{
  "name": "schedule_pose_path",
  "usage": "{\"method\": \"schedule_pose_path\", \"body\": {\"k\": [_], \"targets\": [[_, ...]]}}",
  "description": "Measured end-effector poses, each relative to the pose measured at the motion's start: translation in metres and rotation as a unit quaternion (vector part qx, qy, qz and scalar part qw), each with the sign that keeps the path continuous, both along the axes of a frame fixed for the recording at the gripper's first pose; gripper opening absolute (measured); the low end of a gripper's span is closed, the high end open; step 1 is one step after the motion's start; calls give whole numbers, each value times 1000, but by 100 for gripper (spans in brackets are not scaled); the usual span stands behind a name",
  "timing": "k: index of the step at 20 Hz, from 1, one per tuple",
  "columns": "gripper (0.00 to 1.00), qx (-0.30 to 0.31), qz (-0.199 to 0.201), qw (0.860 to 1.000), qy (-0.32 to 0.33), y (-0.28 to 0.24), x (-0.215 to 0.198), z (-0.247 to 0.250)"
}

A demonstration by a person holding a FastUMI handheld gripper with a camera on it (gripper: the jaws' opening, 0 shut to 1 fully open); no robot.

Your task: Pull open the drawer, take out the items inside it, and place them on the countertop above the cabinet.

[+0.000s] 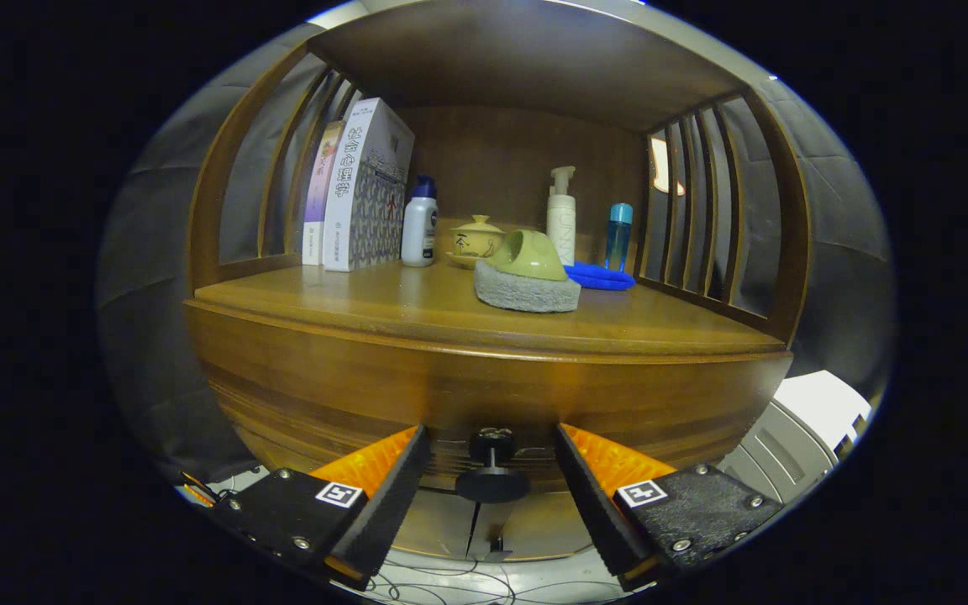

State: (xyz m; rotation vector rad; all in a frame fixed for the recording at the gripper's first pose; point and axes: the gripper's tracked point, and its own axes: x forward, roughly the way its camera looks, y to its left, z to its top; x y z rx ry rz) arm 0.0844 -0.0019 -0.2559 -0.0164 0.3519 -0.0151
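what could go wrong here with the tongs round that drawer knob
1. The open tongs straddle the small dark round drawer knob without touching it; closing off-centre could let the fingers slip off the thin stem.
2. The brown wooden countertop already carries a green-topped grey scrubbing sponge near its front, so a jerky pull might shake it.
3. The lidded yellow ceramic teacup and blue folded cloth leave little room for placing items.

The gripper [492, 470] sits level and square-on, its two fingers spread wide with a clear gap between them. One finger [383, 479] angles in from seven o'clock, the other from five o'clock, tips converging toward twelve. The jaws are parted and press on nothing. A dark knob [492, 466] stands in the gap, touched by neither finger. Each finger carries a small square marker near its base.
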Motion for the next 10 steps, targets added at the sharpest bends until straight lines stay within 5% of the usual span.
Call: {"method": "schedule_pose_path", "body": {"k": [5,10], "targets": [[94,-40,25,999,19,-21,-16,10],[94,-34,46,998,-23,-33,-31,74]]}}
